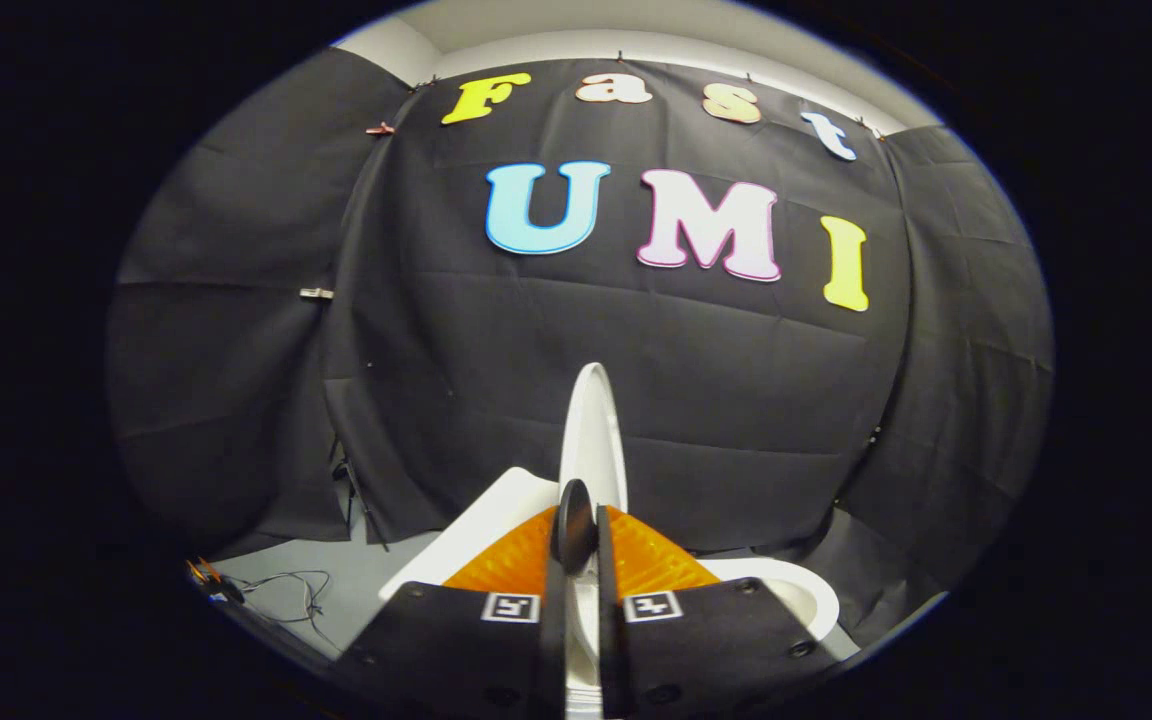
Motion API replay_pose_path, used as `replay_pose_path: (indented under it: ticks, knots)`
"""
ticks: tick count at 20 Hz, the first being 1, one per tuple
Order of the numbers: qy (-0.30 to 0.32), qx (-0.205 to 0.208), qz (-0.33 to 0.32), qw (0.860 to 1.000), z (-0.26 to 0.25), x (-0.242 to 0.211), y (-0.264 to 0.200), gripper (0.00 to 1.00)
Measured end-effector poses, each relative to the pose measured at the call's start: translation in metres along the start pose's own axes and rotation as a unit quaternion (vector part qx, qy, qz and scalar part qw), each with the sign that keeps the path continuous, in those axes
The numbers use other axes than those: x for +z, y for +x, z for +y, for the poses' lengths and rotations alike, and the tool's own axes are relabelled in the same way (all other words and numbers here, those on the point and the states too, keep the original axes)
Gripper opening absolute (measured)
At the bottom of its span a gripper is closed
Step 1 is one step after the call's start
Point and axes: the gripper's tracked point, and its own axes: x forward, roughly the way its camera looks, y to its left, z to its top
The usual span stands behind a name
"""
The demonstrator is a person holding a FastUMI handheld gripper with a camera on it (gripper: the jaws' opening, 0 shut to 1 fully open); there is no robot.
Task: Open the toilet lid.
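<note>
Toilet lid raised, pinched edge-on

The gripper [584,545] fingers pinch the toilet lid [593,430], standing upright above the toilet bowl [796,590]; letting go before it leans back could make it slam down

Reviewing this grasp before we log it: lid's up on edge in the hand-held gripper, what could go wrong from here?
1. The hand-held gripper pinches only the thin rim of the toilet lid, which stands nearly upright between its fingers; a slip could let it drop back onto the bowl.
2. If released before the lid tips past vertical, it may fall shut again.
3. The black cloth wall hangs close behind, so pushing further could press the lid into it.
</note>
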Motion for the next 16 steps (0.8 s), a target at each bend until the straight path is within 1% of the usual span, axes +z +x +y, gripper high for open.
replay_pose_path:
  ticks: [1, 3, 5, 10, 16]
  knots:
    - [0.001, 0.003, 0.006, 1.0, 0.001, -0.002, 0.002, 0.33]
    - [0.003, 0.009, 0.007, 1.0, 0.003, 0.002, -0.016, 0.66]
    - [0.006, 0.015, 0.0, 1.0, 0.003, 0.009, -0.016, 0.98]
    - [0.019, 0.029, -0.02, 0.999, -0.001, 0.035, -0.042, 0.98]
    - [0.032, 0.044, -0.056, 0.997, -0.015, 0.085, -0.09, 0.98]
